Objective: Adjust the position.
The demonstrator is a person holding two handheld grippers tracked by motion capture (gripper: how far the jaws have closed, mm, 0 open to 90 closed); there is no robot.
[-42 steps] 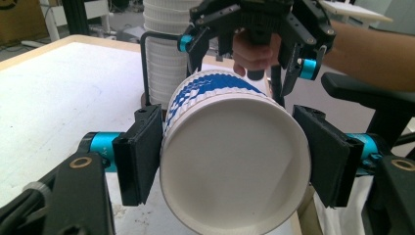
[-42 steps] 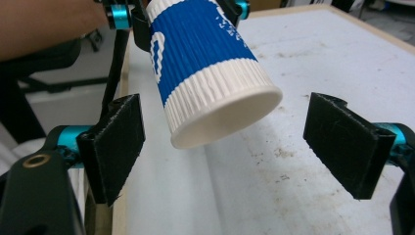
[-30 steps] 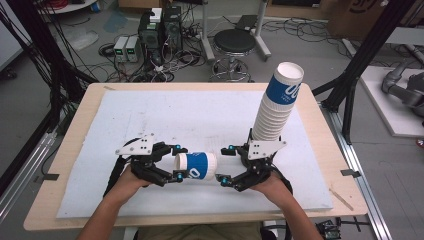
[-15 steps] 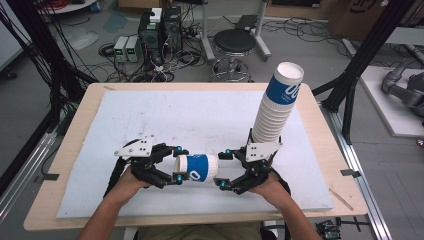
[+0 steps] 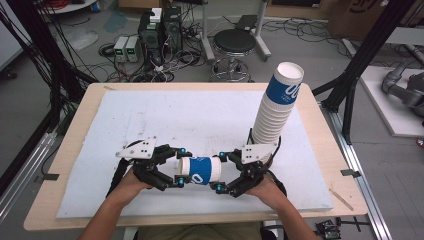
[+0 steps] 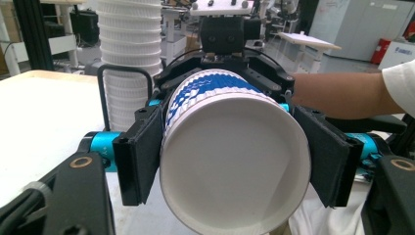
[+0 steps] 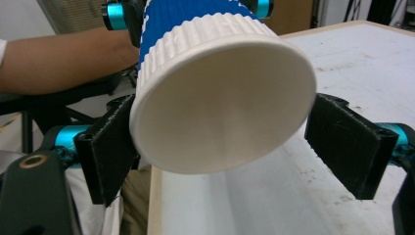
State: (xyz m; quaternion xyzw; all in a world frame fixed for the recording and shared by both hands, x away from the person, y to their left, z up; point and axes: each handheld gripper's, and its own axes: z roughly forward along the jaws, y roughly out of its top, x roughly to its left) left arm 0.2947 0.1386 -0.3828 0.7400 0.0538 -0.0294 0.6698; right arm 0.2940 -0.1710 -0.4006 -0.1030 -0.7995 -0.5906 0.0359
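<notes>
Near the tabletop's front edge, the left gripper (image 5: 178,166) clamps a paper cup (image 5: 200,170) lying sideways; its lower rim is cropped in the left gripper view. The right gripper (image 7: 235,147) stands released: the right gripper view shows a gap beside one pad, unclear from above.

We see the blue-and-white ribbed paper cup (image 5: 200,170) lying on its side above the near middle of the white foam mat (image 5: 150,115), between the left gripper (image 5: 175,167) on its left and the right gripper (image 5: 222,172) on its right; the tall leaning stack of white paper cups (image 5: 275,112) stands behind the right gripper, toward the right edge of the light wooden table (image 5: 85,100), which carries the mat.
</notes>
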